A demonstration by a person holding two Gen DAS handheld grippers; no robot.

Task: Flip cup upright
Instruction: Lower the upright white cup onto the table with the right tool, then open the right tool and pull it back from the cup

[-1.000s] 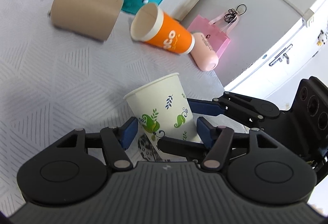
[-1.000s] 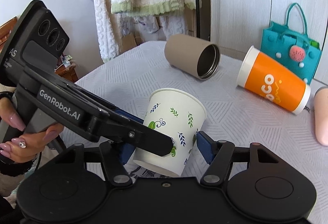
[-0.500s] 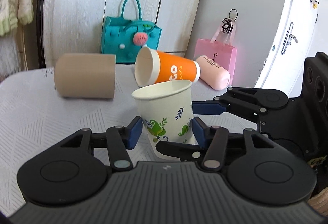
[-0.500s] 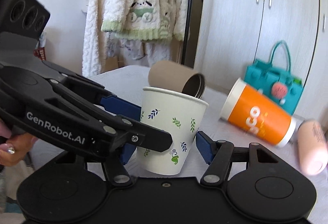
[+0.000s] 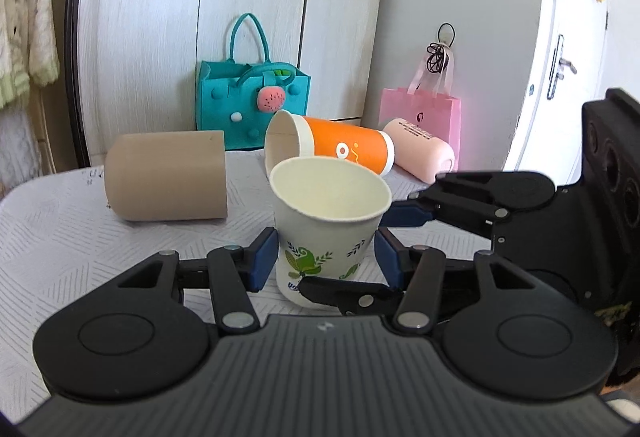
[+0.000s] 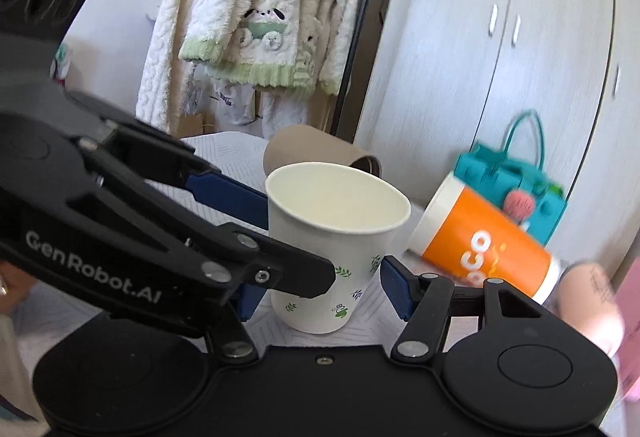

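Paper cup with leaf print [image 5: 328,237]: mouth up, close to vertical with a slight lean, low over the front of the worktop [image 5: 60,237]. Cannot tell whether the base actually rests on the surface (hidden by fingers in the left view).

Left tongs [image 5: 325,257]: clamped on the cup's lower wall, blue pads [image 5: 264,257] pressed against both sides. From the right wrist view, one finger behind the cup and one across its front.

Right tongs [image 6: 320,293]: spread wide, straddling the same cup near its base, the pad [image 6: 396,289] on its right clearly off the wall, the other hidden behind the left tool. No grip.

Behind the cup, all lying on their sides:
- orange cup [image 5: 344,153], mouth facing left, just behind
- tan tumbler [image 5: 166,177], to the left, apart from the orange one
- pink bottle [image 5: 420,155], right of the orange cup, touching or nearly so

Further back at the worktop edge: teal felt bag [image 5: 252,97] and pink gift bag [image 5: 424,109], both upright against the white wardrobe doors [image 5: 160,17]. Fluffy white robe [image 6: 260,17] hanging at left.
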